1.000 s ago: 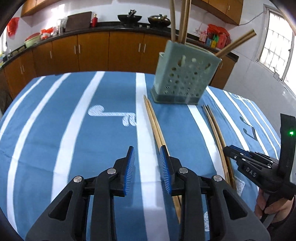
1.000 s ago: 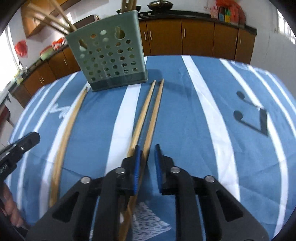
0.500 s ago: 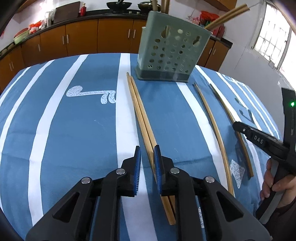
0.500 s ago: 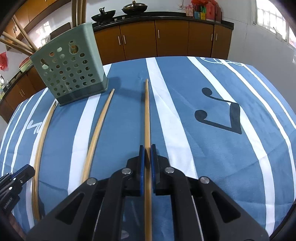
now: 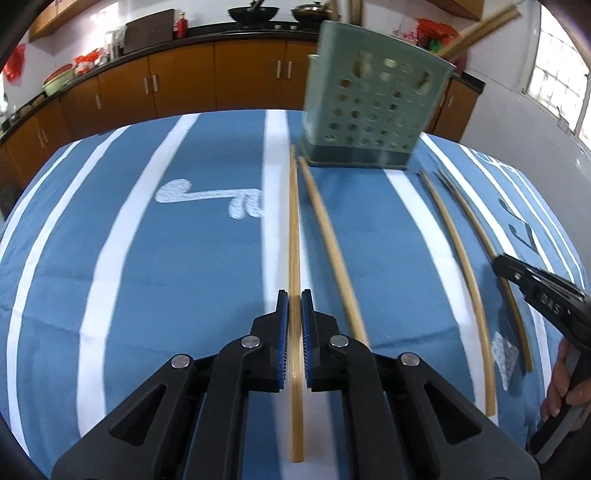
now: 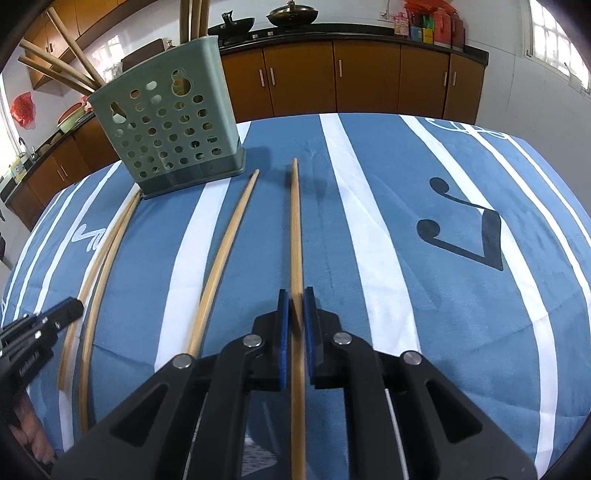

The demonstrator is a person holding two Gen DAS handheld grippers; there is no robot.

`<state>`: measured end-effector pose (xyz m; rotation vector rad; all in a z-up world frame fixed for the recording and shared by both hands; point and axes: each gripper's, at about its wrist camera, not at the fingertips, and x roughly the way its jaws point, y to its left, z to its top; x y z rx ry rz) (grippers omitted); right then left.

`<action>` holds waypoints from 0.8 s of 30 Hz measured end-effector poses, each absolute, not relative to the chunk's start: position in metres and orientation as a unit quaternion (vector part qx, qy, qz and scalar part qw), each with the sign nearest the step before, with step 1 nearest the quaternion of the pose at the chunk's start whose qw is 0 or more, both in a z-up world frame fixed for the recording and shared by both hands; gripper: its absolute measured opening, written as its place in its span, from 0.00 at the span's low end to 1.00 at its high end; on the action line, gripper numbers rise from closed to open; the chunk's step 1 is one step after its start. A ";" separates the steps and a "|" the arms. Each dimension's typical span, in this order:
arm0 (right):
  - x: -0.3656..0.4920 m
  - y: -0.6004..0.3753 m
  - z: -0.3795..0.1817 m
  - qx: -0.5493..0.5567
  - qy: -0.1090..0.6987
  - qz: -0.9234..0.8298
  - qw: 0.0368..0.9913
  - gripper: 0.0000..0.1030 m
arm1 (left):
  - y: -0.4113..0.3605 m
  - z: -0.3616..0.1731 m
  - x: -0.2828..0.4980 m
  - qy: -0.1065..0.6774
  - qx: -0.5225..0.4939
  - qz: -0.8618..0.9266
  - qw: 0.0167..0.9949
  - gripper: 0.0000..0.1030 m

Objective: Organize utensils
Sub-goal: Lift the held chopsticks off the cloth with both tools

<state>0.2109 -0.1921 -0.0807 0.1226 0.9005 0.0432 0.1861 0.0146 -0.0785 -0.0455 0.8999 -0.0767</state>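
Left wrist view has the left gripper (image 5: 294,314) pinched on a chopstick (image 5: 294,236) whose long axis points straight at the green holder (image 5: 373,110), while the right gripper (image 6: 295,314) clamps its own chopstick (image 6: 295,229), tip just right of that holder (image 6: 170,125).

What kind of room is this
Most likely a home kitchen: woks on a stove along the back counter, brown base cabinets beneath, and a green chopstick holder on the blue-striped tablecloth.
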 end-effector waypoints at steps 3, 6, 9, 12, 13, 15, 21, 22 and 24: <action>0.213 -0.195 -0.081 0.063 0.433 0.019 0.899 0.08 | 0.032 -0.078 0.192 0.434 -0.032 -0.019 0.900 0.07; 0.215 -0.201 -0.082 0.071 0.431 0.011 0.900 0.08 | 0.049 -0.078 0.194 0.432 -0.044 -0.016 0.901 0.07; 0.216 -0.205 -0.083 0.075 0.429 0.011 0.900 0.08 | 0.058 -0.079 0.194 0.429 -0.056 -0.030 0.901 0.08; 0.215 -0.202 -0.083 0.064 0.425 0.009 0.903 0.08 | 0.059 -0.080 0.193 0.424 -0.060 -0.033 0.903 0.08; 0.215 -0.202 -0.083 0.065 0.425 0.009 0.903 0.08 | 0.059 -0.079 0.193 0.424 -0.060 -0.033 0.903 0.08; 0.216 -0.203 -0.084 0.066 0.425 0.010 0.903 0.08 | 0.059 -0.079 0.194 0.423 -0.063 -0.033 0.903 0.08; 0.211 -0.203 -0.084 0.066 0.430 0.013 0.900 0.08 | 0.060 -0.079 0.193 0.425 -0.069 -0.036 0.902 0.08; 0.209 -0.203 -0.084 0.066 0.431 0.014 0.900 0.08 | 0.060 -0.079 0.193 0.426 -0.069 -0.036 0.901 0.08; 0.205 -0.204 -0.083 0.068 0.431 0.015 0.900 0.08 | 0.061 -0.078 0.191 0.427 -0.070 -0.037 0.901 0.08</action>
